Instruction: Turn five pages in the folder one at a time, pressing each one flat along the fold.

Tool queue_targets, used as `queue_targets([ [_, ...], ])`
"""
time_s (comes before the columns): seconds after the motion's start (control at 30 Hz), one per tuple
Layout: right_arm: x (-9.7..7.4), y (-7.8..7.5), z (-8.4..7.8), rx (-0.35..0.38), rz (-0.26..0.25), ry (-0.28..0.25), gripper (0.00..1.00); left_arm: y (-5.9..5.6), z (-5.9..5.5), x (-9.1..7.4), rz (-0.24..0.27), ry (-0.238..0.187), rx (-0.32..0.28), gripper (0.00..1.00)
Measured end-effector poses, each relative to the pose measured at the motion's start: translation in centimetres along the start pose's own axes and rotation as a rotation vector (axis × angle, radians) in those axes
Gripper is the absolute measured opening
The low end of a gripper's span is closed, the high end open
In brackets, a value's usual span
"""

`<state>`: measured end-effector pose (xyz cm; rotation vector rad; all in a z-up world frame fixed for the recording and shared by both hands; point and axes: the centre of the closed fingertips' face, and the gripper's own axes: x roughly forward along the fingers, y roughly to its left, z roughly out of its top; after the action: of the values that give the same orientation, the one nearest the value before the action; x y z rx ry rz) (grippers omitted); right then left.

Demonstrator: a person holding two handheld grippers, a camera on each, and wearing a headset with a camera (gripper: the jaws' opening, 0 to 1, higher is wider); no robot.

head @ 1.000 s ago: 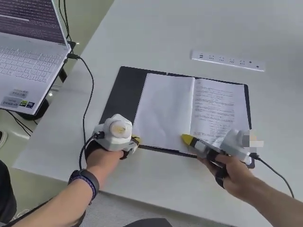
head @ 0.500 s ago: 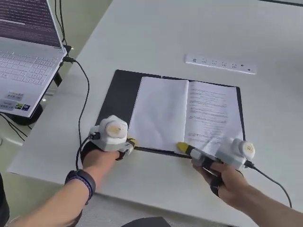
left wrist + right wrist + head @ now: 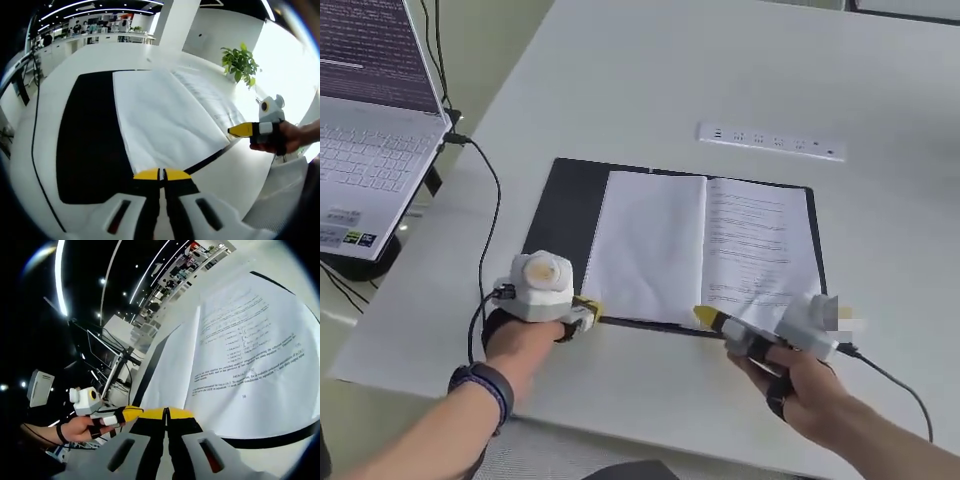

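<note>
1. Along the near edge of the folder (image 3: 568, 205), both grippers are sitting: the left gripper (image 3: 588, 311) at the blank page's (image 3: 650, 240) corner, the right gripper (image 3: 706, 318) at the foot of the fold.
2. Both are keeping their jaws pressed together, gripping nothing.
3. The folder is lying open and flat near the table's (image 3: 650, 80) front edge, its fold pointing away from the person toward the power strip (image 3: 770, 142), well apart.
4. White tabletop is extending beyond; a laptop (image 3: 365, 150) is standing far left.
</note>
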<state>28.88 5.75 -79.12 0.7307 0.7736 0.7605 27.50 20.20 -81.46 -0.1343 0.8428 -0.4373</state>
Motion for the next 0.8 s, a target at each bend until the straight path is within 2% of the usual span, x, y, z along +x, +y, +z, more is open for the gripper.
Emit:
queue_targets([
  [0.13,-0.9,-0.1,0.6,-0.043,-0.013,-0.014,0.0,-0.5,0.0,-0.5,-0.01,-0.014,-0.003,0.07],
  [0.27,-2.2,-0.6,1.8,-0.078,-0.043,-0.044,0.01,-0.7,0.9,-1.5,-0.01,-0.055,-0.012,0.11],
  [0.4,-3.3,-0.9,2.5,-0.126,-0.068,-0.051,0.06,-0.8,1.6,-2.2,-0.008,-0.07,0.012,0.16],
  [0.57,-5.3,-1.1,3.7,-0.221,-0.111,-0.049,0.16,-1.0,2.9,-3.4,-0.014,-0.089,0.053,0.25],
  [0.8,-8.2,-1.5,5.0,-0.325,-0.158,-0.054,0.24,-1.2,5.1,-5.1,-0.011,-0.142,0.106,0.32],
])
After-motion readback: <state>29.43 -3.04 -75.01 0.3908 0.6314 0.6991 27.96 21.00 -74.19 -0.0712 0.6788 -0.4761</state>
